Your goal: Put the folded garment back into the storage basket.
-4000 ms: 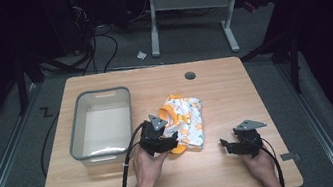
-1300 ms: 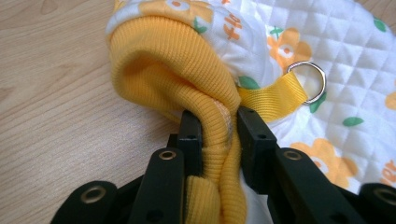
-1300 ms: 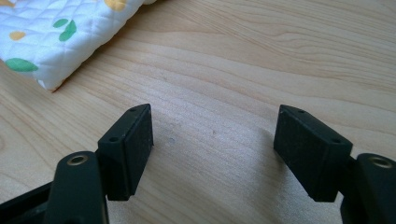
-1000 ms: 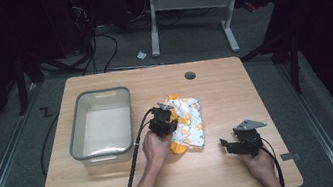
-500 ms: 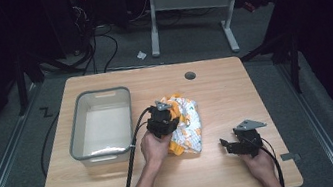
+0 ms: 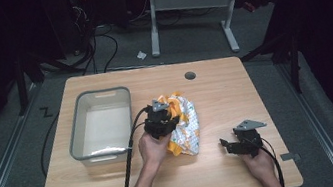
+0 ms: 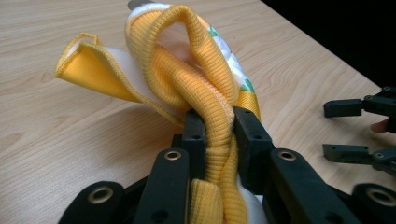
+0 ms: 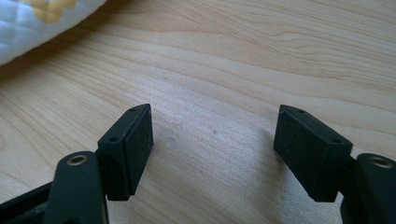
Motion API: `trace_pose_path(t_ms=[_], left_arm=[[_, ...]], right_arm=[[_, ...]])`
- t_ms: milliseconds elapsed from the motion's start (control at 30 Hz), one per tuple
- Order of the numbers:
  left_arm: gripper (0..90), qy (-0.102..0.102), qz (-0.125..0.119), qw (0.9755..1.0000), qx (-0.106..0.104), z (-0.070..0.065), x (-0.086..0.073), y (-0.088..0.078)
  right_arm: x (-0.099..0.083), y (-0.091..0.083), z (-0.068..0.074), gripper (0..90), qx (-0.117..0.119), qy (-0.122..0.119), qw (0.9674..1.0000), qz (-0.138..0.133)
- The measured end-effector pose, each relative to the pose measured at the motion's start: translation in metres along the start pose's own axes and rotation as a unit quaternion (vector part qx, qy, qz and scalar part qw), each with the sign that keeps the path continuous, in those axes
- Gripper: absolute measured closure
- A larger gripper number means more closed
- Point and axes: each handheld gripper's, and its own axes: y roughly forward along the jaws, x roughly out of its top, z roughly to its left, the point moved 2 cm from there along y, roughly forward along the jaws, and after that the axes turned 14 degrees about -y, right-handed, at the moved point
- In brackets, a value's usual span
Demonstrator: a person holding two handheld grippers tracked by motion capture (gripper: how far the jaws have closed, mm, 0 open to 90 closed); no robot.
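Gripping a ribbed yellow band of the garment (image 7: 205,84), the left claw (image 7: 215,140) has its jaws pressed together on that fold, as the left gripper view shows, with the cloth bunched and rising out from between them. In the high view the garment (image 6: 187,125) (white, quilted, printed in orange and green) lies crumpled near the middle of the tabletop (image 6: 235,92), its long axis running from the near edge toward the far edge, and the left claw (image 6: 159,121) sits on its left flank. The grey bin (image 6: 77,143) stands just beside that claw, toward the left edge of the tabletop, and it holds nothing that can be seen; if the work in hand is to carry the garment there, the move would run leftward, and the bin's near wall is the only rim to be cleared. The left hand is by far the nearer to both cloth and bin. The right claw (image 6: 231,146) rests well apart, near the near right corner, and in the right gripper view this claw (image 8: 212,154) stands with its jaws wide apart over bare wood, holding nothing, a white quilted edge of the cloth at the upper left corner of that view. A round cable hole (image 6: 190,75) lies toward the far edge, out of the way.
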Motion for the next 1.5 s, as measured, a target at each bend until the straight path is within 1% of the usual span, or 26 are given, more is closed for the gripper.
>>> trace_pose_path(t_ms=[200,467,633,767,900,967,1133,1333,1500], left_arm=[[76.4,0.006,-0.009,0.9999,-0.003,-0.002,0.001,-0.014],[76.4,-0.009,-0.023,0.9994,-0.026,0.002,0.006,-0.034],[76.4,-0.004,-0.028,0.9993,-0.024,0.004,0.01,-0.045],[76.4,-0.007,-0.036,0.999,-0.026,0.007,0.014,-0.054],[76.3,-0.017,-0.041,0.9981,-0.042,0.012,0.016,-0.062],[76.3,-0.02,-0.042,0.9981,-0.041,0.016,0.017,-0.065],[76.3,-0.015,-0.044,0.9985,-0.03,0.02,0.02,-0.074],[76.4,-0.016,-0.054,0.998,-0.029,0.023,0.025,-0.085],[76.4,-0.02,-0.056,0.9979,-0.025,0.028,0.027,-0.09]], right_arm=[[0.0,0.0,0.0,28.6,0.0,0.0,1.0,0.0],[0.0,0.0,0.0,28.6,0.0,0.0,1.0,0.0],[0.0,0.0,0.0,28.6,0.0,0.0,1.0,0.0],[0.0,0.0,0.0,28.6,0.0,0.0,1.0,0.0],[0.0,0.0,0.0,28.6,0.0,0.0,1.0,0.0],[0.0,0.0,0.0,28.6,0.0,0.0,1.0,0.0],[0.0,0.0,0.0,28.6,0.0,0.0,1.0,0.0],[0.0,0.0,0.0,28.6,0.0,0.0,1.0,0.0],[0.0,0.0,0.0,28.6,0.0,-0.001,1.0,0.0]])
